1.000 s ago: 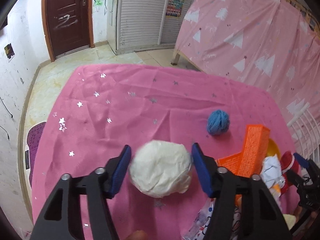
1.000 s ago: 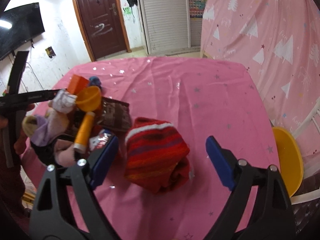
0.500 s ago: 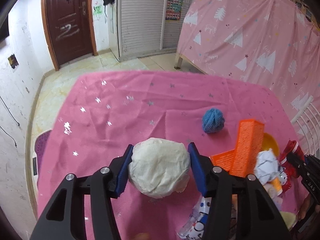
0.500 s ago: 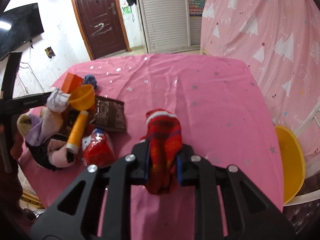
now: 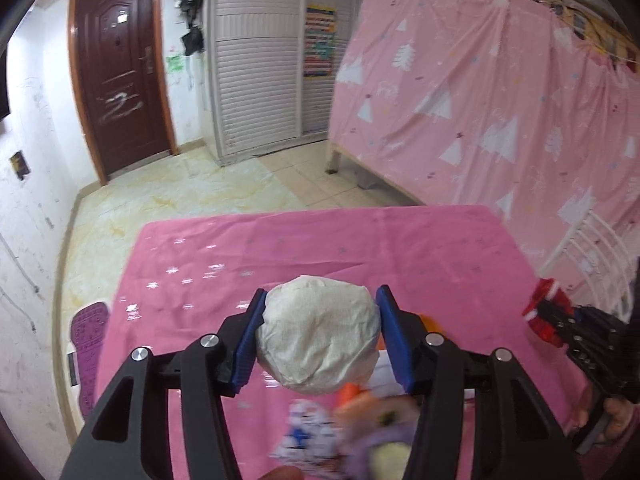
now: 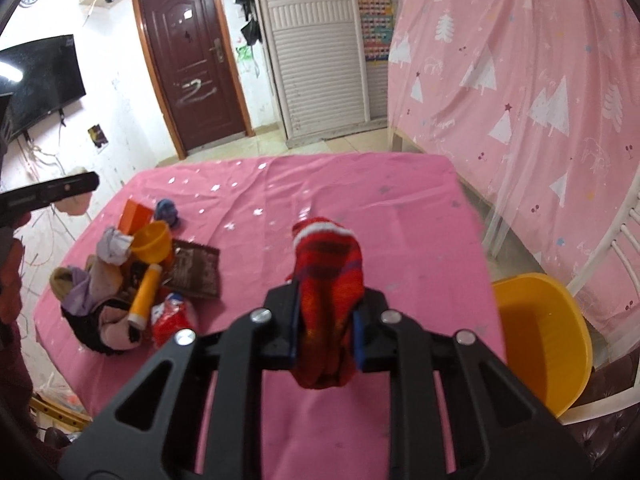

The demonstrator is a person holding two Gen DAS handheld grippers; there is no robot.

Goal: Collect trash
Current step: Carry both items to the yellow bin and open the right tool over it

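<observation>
My left gripper (image 5: 320, 334) is shut on a white crumpled paper ball (image 5: 318, 340) and holds it up above the pink-clothed table (image 5: 280, 248). My right gripper (image 6: 326, 330) is shut on a red striped sock (image 6: 328, 280), lifted off the table (image 6: 400, 216); the sock and gripper also show at the right edge of the left wrist view (image 5: 546, 312). A pile of items lies at the table's left: orange box (image 6: 136, 214), blue yarn ball (image 6: 167, 210), yellow cup (image 6: 152, 240), brown wrapper (image 6: 196, 268), yellow spool (image 6: 144, 296), red packet (image 6: 174, 320).
A yellow bin (image 6: 540, 340) stands on the floor right of the table, beside a white chair (image 6: 616, 248). A pink curtain (image 6: 520, 60) hangs at the right. A door (image 6: 192, 64) and a louvred cabinet (image 6: 316, 48) are at the back.
Both grippers closed on their objects and rose: the left lifted the paper ball off the table, the right squeezed and lifted the red sock. Both views now look from higher up.
</observation>
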